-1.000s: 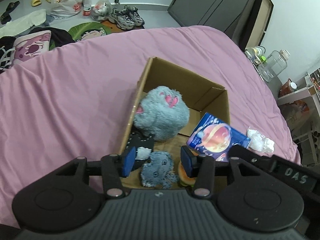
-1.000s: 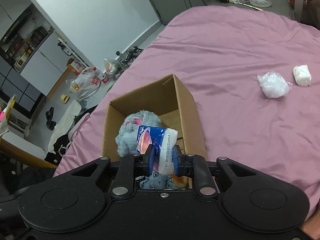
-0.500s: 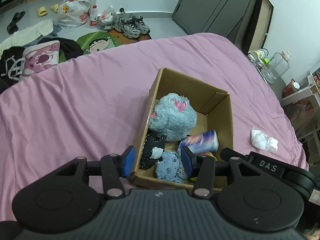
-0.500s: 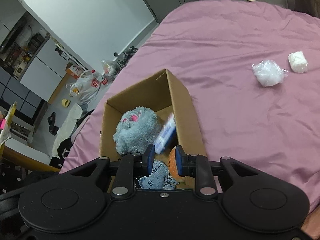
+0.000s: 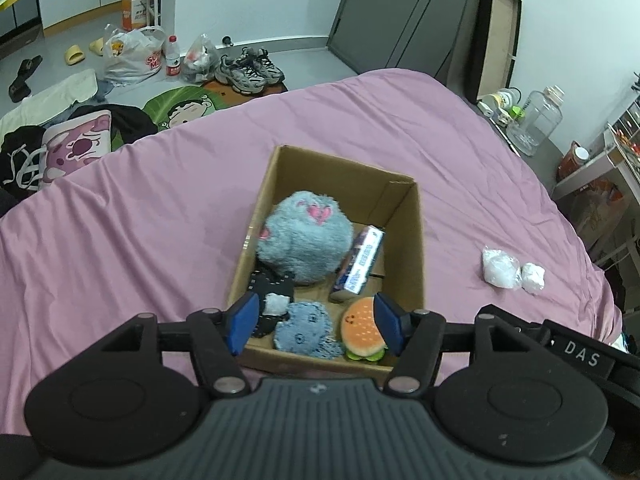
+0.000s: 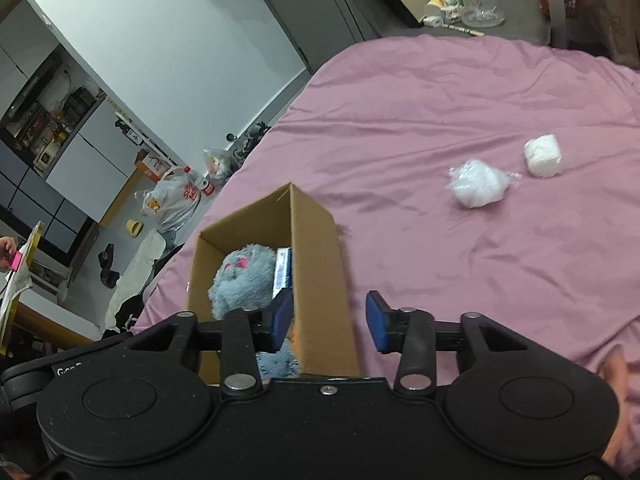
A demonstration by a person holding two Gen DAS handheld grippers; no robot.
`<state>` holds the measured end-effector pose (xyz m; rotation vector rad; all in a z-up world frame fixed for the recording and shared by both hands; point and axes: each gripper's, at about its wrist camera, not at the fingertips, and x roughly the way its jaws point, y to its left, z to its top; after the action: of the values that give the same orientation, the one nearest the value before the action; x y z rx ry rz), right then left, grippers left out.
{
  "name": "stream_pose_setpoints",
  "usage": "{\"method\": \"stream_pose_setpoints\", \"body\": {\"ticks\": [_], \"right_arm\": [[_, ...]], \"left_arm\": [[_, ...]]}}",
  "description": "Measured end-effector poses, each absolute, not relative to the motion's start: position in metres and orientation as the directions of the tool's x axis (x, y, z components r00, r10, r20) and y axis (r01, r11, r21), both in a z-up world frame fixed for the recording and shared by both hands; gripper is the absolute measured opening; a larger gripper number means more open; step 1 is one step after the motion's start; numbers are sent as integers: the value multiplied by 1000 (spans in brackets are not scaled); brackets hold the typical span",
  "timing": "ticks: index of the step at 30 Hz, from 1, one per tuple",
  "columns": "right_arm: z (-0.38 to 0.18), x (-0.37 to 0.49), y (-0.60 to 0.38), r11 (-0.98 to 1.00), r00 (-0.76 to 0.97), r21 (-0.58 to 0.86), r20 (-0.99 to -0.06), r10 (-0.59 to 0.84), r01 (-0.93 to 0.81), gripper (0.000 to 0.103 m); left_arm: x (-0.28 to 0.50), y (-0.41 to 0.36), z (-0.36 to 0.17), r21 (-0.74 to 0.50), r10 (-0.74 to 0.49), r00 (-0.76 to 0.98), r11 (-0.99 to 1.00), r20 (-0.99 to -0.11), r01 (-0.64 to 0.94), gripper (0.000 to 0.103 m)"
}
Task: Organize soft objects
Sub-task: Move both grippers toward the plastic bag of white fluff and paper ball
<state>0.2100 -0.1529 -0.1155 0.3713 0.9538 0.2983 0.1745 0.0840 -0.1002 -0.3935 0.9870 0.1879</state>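
Left hand-held gripper (image 5: 314,322): blue pads spread wide, holding nothing, hovering over the near edge of the cardboard box (image 5: 416,240). Right hand-held gripper (image 6: 328,322): pads also wide apart and empty, straddling the box's right wall, left pad inside the box, right pad over the pink bedsheet (image 6: 460,92).

Box stands open on the bed. Contents, near to far, left wrist view:
- burger plush (image 5: 363,334) in the near corner at 5 o'clock, beside a small blue-grey plush (image 5: 306,330) at 6 o'clock.
- black fabric item with a white patch (image 5: 272,294) at 7 o'clock, against the left wall.
- blue printed packet (image 5: 360,266) tilted on edge, leaning on the large plush, toward 3 o'clock.
- large grey-blue furry plush (image 5: 304,240) with pink marks, filling the middle and left of the box.

Outside the box, at 3 o'clock, well apart from it: clear bag of white stuffing (image 5: 500,268), and just beside it a small white wad (image 5: 533,278). Both lie on the sheet.

Beyond the bed at 11 o'clock: sneakers (image 5: 250,68) and a plastic bag (image 5: 134,56) on the floor.
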Motion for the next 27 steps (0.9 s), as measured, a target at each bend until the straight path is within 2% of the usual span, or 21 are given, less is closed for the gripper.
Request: {"method": "stream_pose_setpoints", "body": {"ticks": [5, 7, 11, 16, 21, 27], "right_arm": [[-113, 208, -167, 904, 563, 418, -726, 395, -95, 50], [-112, 207, -174, 910, 574, 401, -723, 384, -104, 58], [-112, 209, -188, 923, 596, 367, -719, 358, -112, 75], [-113, 214, -209, 935, 623, 334, -708, 334, -122, 89], [-115, 221, -229, 945, 658, 303, -687, 309, -127, 97], [-122, 234, -249, 945, 669, 309, -680, 300, -109, 98]], "left_arm": [[175, 67, -97, -221, -15, 541, 922, -841, -317, 62], [175, 60, -96, -214, -10, 545, 925, -838, -313, 64], [175, 47, -94, -184, 21, 562, 934, -827, -306, 78], [183, 28, -93, -172, 20, 557, 941, -830, -291, 79], [191, 10, -95, -155, 29, 558, 947, -829, -280, 81], [203, -14, -99, -118, 41, 551, 961, -833, -248, 82]]}}
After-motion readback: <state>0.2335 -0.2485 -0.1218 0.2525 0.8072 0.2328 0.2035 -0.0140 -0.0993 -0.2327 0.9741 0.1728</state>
